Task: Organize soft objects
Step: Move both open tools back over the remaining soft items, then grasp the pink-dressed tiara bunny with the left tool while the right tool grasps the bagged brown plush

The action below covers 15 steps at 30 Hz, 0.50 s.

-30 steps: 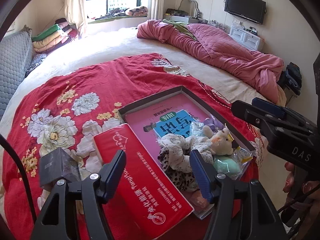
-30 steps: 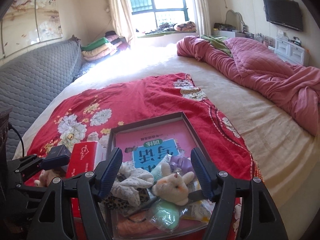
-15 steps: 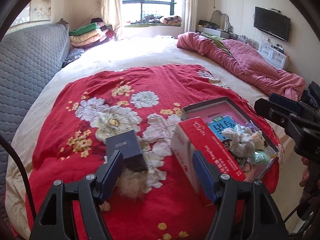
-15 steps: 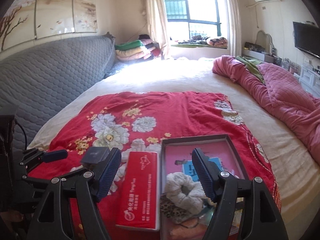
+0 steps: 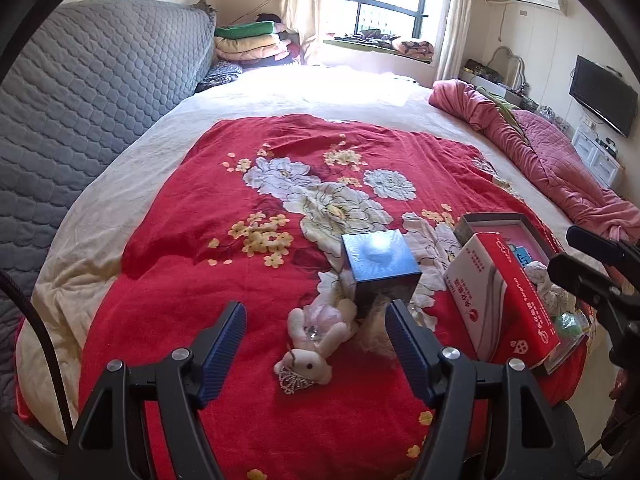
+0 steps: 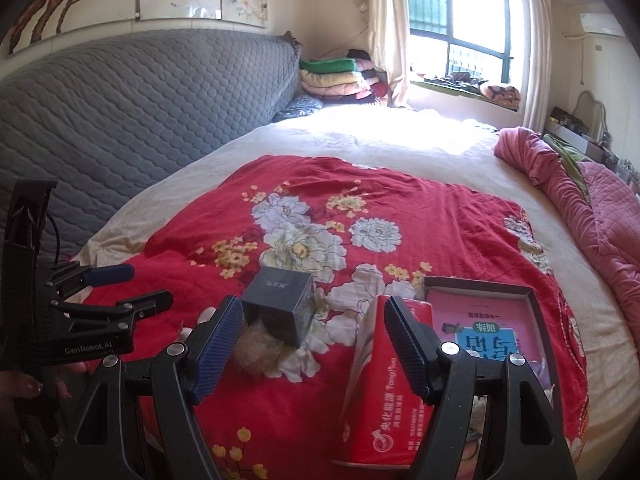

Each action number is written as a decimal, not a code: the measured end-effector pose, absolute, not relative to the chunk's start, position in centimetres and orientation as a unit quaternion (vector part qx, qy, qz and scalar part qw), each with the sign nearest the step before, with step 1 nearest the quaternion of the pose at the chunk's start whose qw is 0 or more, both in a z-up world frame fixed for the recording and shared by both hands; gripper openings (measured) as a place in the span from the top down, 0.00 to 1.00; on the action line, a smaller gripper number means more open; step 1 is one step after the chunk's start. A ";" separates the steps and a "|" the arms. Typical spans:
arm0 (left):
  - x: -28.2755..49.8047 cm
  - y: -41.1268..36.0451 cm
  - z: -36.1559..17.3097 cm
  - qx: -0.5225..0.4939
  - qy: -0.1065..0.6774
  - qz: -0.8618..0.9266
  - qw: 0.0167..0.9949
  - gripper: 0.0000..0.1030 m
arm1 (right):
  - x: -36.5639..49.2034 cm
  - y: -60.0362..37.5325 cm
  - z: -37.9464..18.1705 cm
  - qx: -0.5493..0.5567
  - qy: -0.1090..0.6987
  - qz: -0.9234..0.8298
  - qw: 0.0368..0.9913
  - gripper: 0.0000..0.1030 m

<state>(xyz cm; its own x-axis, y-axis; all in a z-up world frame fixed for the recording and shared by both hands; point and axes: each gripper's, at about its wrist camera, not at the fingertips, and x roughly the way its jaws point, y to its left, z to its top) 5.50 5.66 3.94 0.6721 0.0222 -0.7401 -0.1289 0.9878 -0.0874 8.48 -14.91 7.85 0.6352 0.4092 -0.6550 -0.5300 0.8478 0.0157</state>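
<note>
plush rabbit (image 5: 310,354), white with a small tiara by its head, lies on the red floral bedspread (image 5: 192,248) between the blue pads of the left gripper (image 5: 314,342), whose jaws stand apart and touch nothing. at about 1 o'clock from the toy, and just beside it, stands a dark blue cube box (image 5: 380,268), with a pale fluffy object (image 5: 374,338) at its foot, partly hidden by the right-hand finger. farther toward 3 o'clock a red tissue box (image 5: 504,304) rests tilted against the rim of a shallow dark tray (image 5: 492,220), which holds a pink book and a heap of soft items including a white scrunchie (image 5: 546,284).

in the right wrist view the right gripper (image 6: 314,342) also hangs with its jaws wide and empty above the bedspread (image 6: 400,200); the cube box (image 6: 280,308) sits just beyond its left finger, the fluffy object (image 6: 256,350) near that finger's pad, the tissue box (image 6: 384,396) partly behind its right finger, and the tray (image 6: 480,284) at 2 o'clock. the left gripper (image 6: 112,284) shows at 9 o'clock, a hand (image 6: 24,384) beneath it.

a grey quilted headboard (image 5: 80,92), folded blankets (image 5: 252,40), a sunlit window (image 5: 380,4) and a rumpled pink quilt (image 5: 552,152) ring the bed.
</note>
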 end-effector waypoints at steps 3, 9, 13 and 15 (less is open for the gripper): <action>5.1 7.1 3.5 -0.070 0.403 0.053 0.911 0.30 | 8.4 -13.4 6.6 -0.095 0.351 0.270 0.891 0.27; 5.1 9.1 1.4 -0.089 0.418 0.054 0.903 0.29 | 8.4 -10.0 2.8 -0.110 0.389 0.291 0.867 0.27; 5.5 9.4 -0.7 -0.092 0.436 0.047 0.894 0.29 | 9.0 -8.4 0.1 -0.114 0.419 0.297 0.850 0.27; 5.8 9.3 -1.6 -0.090 0.445 0.039 0.890 0.29 | 9.3 -7.8 -1.2 -0.114 0.431 0.298 0.844 0.27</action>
<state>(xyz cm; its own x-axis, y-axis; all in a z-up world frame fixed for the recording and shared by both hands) 5.79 9.25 -1.61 0.6007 -0.0100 -0.7994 -0.1505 0.9806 -0.1254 9.31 -7.78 -1.17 0.4509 0.4052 -0.7953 -0.6018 0.7960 0.0644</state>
